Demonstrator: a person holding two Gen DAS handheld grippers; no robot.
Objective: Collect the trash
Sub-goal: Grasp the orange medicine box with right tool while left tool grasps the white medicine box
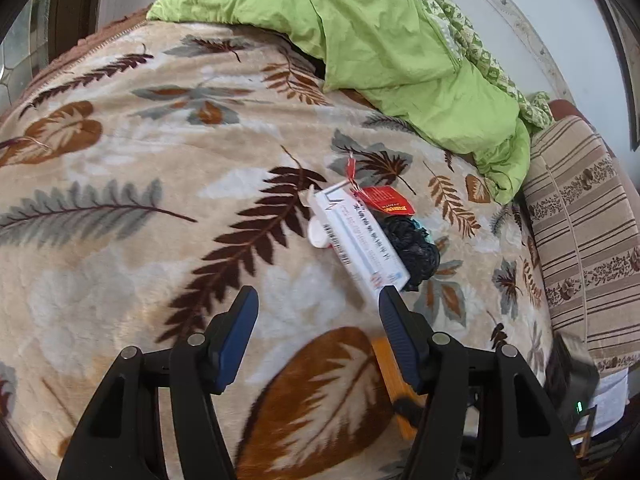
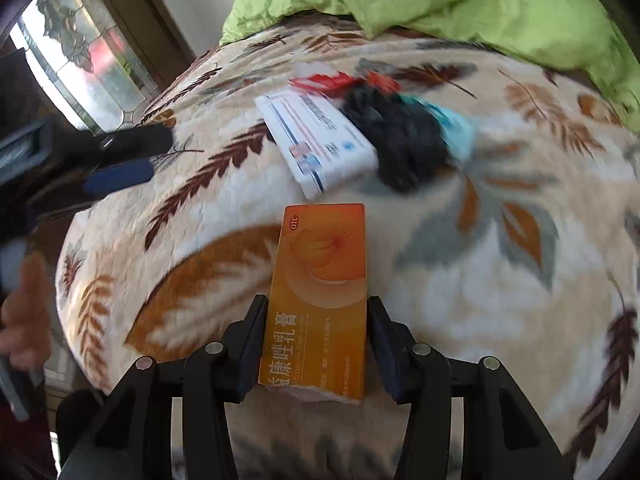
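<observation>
Gripping with our right gripper (image 2: 318, 312), we are pinching the flat orange cardboard medicine box (image 2: 320, 300) across its narrow width, both blue-padded fingers (image 2: 250, 344) pressed to its long edges; that crosswise hold suits a thin carton, since the sides are stiffer than the broad printed face. Whether the box is lifted or lying on the cover we cannot tell. Our left gripper (image 1: 318, 308) is hanging with its fingers wide apart and nothing between them, low over the beige plush blanket with brown and grey leaf prints (image 1: 120, 184), with its right fingertip just at the near corner of the white rectangular carton with blue lettering and a barcode (image 1: 360, 240). We are judging that it is placed there to take that carton next, and it would need to shift right to straddle it. The rest of the trash is bunched together beyond the carton: a small white round cap (image 1: 318, 234) against its left side, a crumpled red foil wrapper (image 1: 386, 198) at its far end, and a dark scrunched net-like wad (image 1: 416, 250) touching its right side, with something teal peeking behind. Because the pieces are touching, closing on the carton may drag the wad along. A rumpled lime-green quilt (image 1: 400, 48) is heaped farther back, and a striped brown cushion (image 1: 580, 220) is sitting at the right edge.
</observation>
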